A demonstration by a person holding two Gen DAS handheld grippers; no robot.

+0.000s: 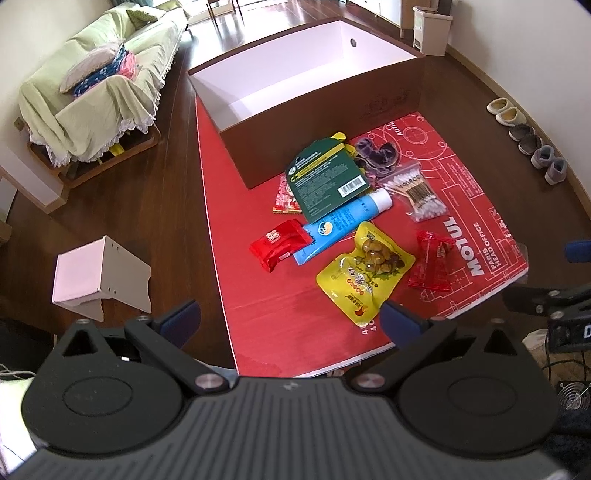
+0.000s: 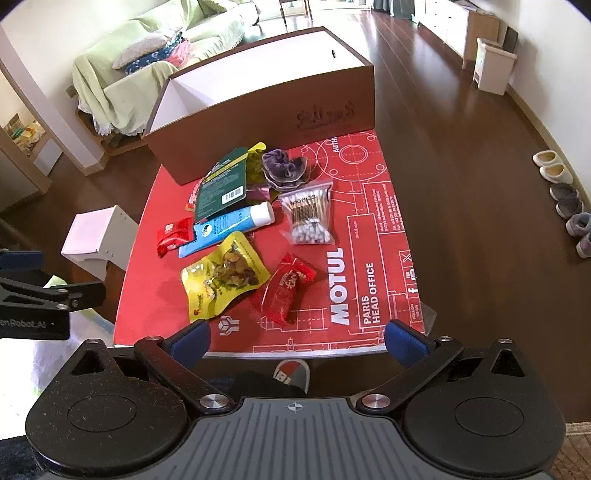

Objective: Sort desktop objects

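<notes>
A red mat (image 1: 266,314) (image 2: 369,229) carries a pile of items in front of an open brown box (image 1: 325,147) (image 2: 266,118) with a white inside. There is a yellow snack pouch (image 1: 365,269) (image 2: 221,277), a blue tube (image 1: 340,221) (image 2: 229,225), a green card pack (image 1: 325,177) (image 2: 221,184), a bag of cotton swabs (image 1: 413,192) (image 2: 308,216), a purple scrunchie (image 1: 376,155) (image 2: 284,166) and red candy packets (image 1: 277,243) (image 1: 432,262) (image 2: 286,291). My left gripper (image 1: 291,321) and right gripper (image 2: 299,341) are both open and empty, held above the mat's near edge.
A white step stool (image 1: 99,277) (image 2: 99,236) stands on the dark wood floor left of the mat. A covered sofa (image 1: 92,81) is at the far left. Slippers (image 1: 524,136) (image 2: 561,195) line the right wall. A bin (image 1: 432,29) stands at the back.
</notes>
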